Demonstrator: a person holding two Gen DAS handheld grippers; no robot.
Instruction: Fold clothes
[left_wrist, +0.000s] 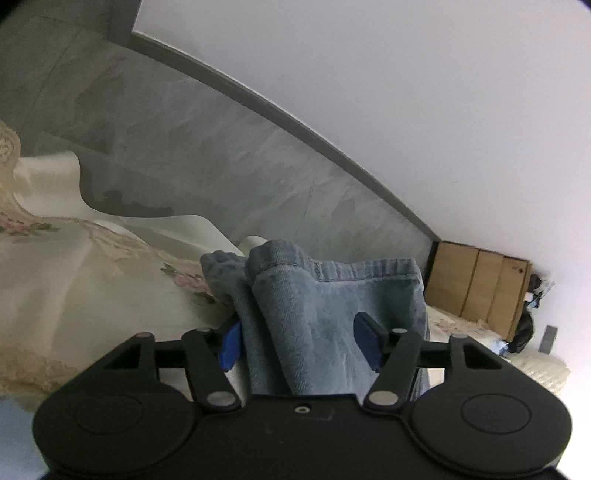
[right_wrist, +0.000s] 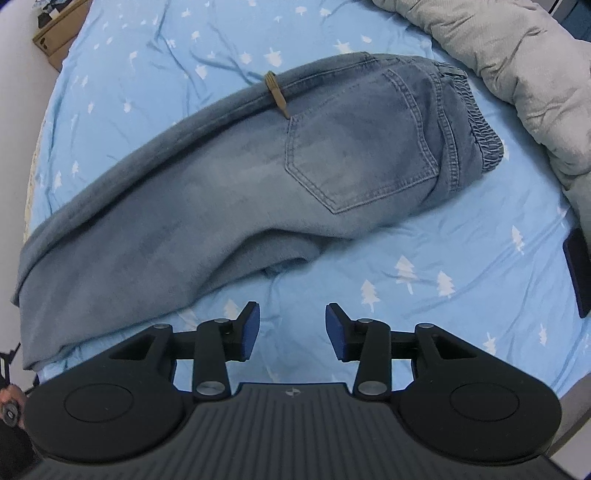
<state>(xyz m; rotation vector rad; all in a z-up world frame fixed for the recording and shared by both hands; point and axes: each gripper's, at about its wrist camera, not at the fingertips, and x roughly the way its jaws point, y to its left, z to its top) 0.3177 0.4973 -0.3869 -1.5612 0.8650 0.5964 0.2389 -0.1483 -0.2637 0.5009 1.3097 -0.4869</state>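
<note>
Left wrist: left claw (left_wrist: 295, 341) grips bunched soft denim jeans (left_wrist: 325, 302); right claw (right_wrist: 291, 330) gapes over the cotton sheet (right_wrist: 424, 266).

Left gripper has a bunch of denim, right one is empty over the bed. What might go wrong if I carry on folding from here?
1. The left gripper pinches a thick, bunched wad of the jeans; the layers may slip or fold crooked.
2. The right gripper is open over bare sheet, so nothing pins the jeans if the left pulls.
3. The grey quilt lies close to the waistband and might catch.
</note>
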